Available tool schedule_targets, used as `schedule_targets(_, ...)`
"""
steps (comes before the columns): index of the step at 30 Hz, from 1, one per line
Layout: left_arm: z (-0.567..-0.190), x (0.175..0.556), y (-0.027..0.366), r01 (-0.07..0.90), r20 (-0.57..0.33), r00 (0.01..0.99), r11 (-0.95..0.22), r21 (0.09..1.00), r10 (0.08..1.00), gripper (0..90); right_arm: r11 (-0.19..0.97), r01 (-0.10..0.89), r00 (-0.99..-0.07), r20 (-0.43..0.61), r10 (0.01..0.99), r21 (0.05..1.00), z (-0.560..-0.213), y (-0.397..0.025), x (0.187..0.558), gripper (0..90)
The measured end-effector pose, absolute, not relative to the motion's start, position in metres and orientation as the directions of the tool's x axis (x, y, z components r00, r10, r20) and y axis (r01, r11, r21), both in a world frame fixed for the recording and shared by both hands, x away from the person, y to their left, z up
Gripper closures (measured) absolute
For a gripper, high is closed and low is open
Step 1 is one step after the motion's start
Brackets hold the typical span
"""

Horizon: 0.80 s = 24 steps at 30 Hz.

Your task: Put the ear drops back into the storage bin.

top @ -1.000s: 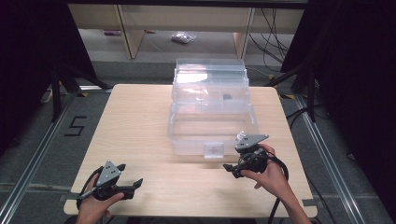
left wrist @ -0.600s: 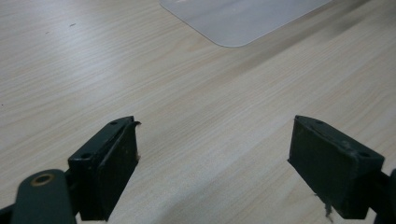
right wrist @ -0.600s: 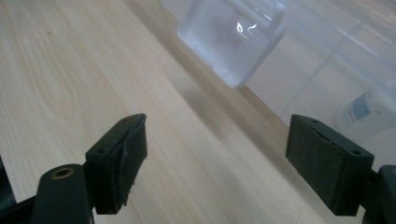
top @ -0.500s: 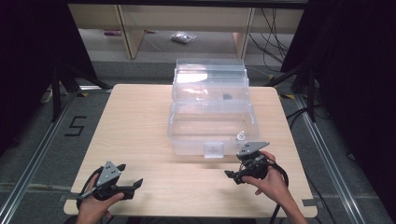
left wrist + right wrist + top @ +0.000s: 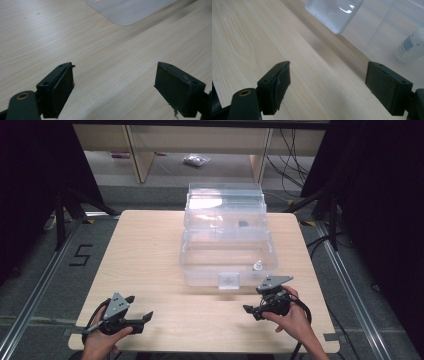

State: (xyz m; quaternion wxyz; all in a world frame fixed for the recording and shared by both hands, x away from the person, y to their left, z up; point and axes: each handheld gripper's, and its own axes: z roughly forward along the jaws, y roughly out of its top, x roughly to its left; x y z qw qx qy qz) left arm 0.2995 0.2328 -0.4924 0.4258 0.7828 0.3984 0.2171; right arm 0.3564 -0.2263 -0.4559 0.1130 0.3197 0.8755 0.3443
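A clear plastic storage box (image 5: 227, 252) stands at the middle of the far half of the wooden table (image 5: 150, 250), its lid (image 5: 225, 202) thrown back and standing up behind it; a clear latch tab (image 5: 229, 280) hangs from the middle of its near wall. Inside, a small white bottle (image 5: 257, 265) stands upright on the box floor in the near right corner, close to the near wall; a small dark object (image 5: 243, 224) sits farther back toward the right, too small to name, and it may lie in an upper tray rather than on the floor.

The right gripper (image 5: 256, 309) is held low over the table just in front of the box's near right corner, apart from the wall; its jaws are spread wide with nothing between them. In the right gripper view the latch tab (image 5: 334, 13) shows ahead at the top, and the bottle (image 5: 409, 46) shows through the clear wall at the right, white with a pale printed label.

The left gripper (image 5: 140, 312) rests near the front left edge of the table, well apart from the box; its jaws too are spread wide and empty; in the left gripper view a rounded corner of clear plastic (image 5: 127, 10) lies on the wood ahead.
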Motion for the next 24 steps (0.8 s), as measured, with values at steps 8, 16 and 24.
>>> schedule_targets(8, -0.492, 0.299, 0.233, 0.438, 0.002, 0.589, -0.321, 0.840, 0.808, 15.1, 0.551, 0.501, -0.768, 0.050, 0.638, 0.667, -0.458, -0.231, 0.351, 19.4)
schedule_targets(16, -0.493, 0.299, 0.232, 0.438, -0.003, 0.587, -0.315, 0.842, 0.809, 15.1, 0.521, 0.502, -0.761, 0.066, 0.646, 0.691, -0.465, -0.239, 0.345, 16.9)
schedule_targets(24, -0.493, 0.299, 0.232, 0.437, -0.009, 0.585, -0.306, 0.846, 0.811, 15.1, 0.516, 0.503, -0.752, 0.056, 0.657, 0.693, -0.468, -0.246, 0.340, 17.0)
